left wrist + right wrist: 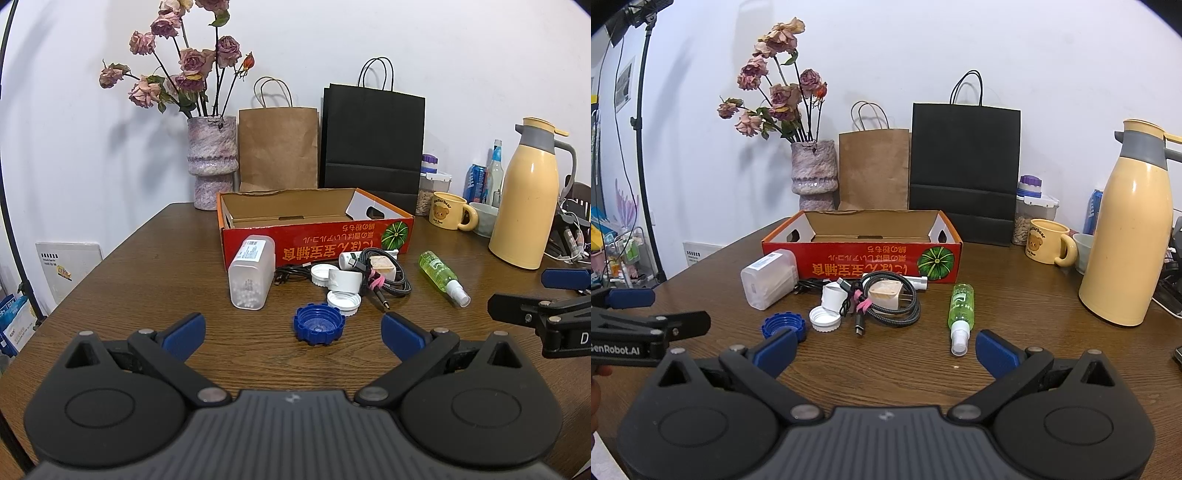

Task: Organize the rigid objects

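L gripper [624,314] reads "GenRobot.AI"; mug [1047,245] "butterbear".

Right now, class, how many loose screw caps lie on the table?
3. A blue cap nearest the grippers; a white cap just behind it; another white cap farther back by the cable bundle. More may hide under the cables.

Green spray bottle [960,315] flat on wooden table [1015,332], between wide-spread right gripper [886,349] and red box [862,258].
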